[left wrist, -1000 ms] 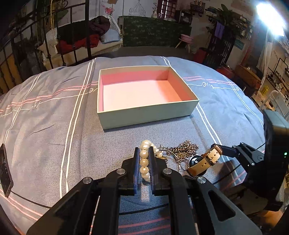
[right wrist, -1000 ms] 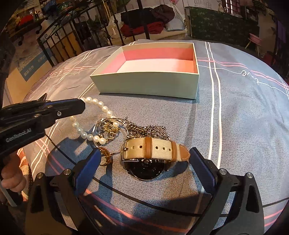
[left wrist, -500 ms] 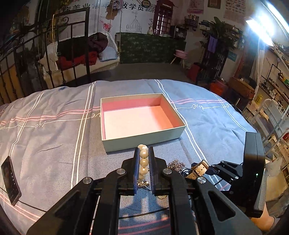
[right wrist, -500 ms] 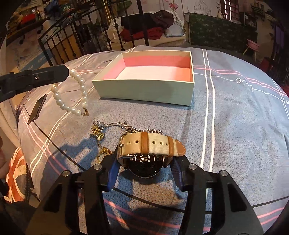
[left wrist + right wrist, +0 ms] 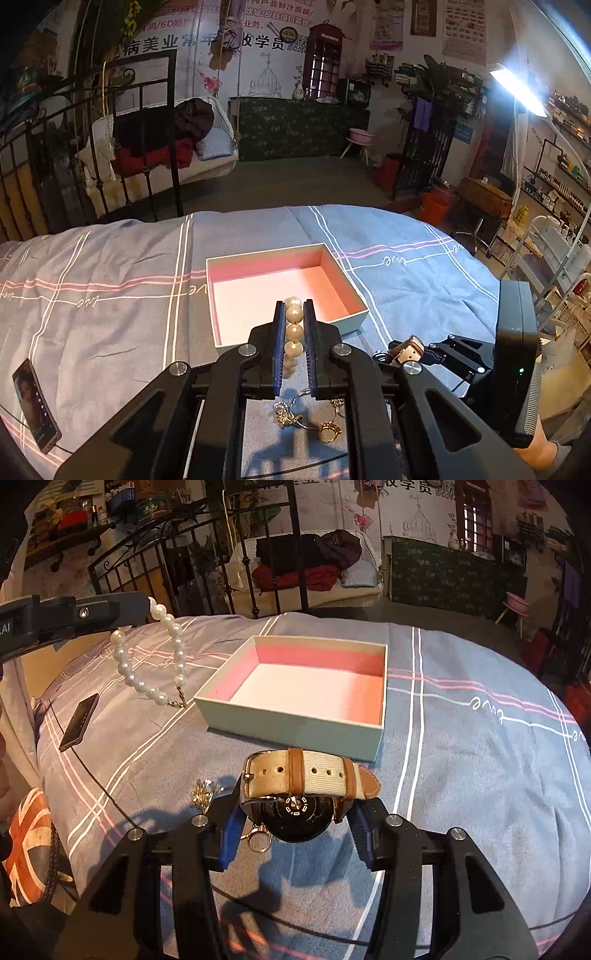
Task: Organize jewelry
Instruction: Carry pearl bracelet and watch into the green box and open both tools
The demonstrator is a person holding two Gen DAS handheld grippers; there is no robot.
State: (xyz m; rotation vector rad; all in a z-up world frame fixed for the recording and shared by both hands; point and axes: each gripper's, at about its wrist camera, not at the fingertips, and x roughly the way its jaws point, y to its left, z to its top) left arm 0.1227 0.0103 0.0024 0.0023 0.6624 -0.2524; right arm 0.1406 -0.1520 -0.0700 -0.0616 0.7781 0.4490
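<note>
Our left hand-held gripper point(image 5: 294, 345) is clenched on the pearl bracelet point(image 5: 155, 661), which dangles in the air just beside the near left corner of the open box point(image 5: 306, 686). Our right hand-held gripper point(image 5: 293, 827) grasps the watch point(image 5: 306, 786) by its case, lifted above the bedspread point(image 5: 461, 746) just in front of the box. Gold trinkets point(image 5: 306, 417) lie on the bedspread below.

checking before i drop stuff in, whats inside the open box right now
Nothing shows inside the box: only its white floor and pink inner walls. The near wall hides a thin strip of floor behind it. The pearl bracelet and the watch are both outside, each held in a tool.
</note>
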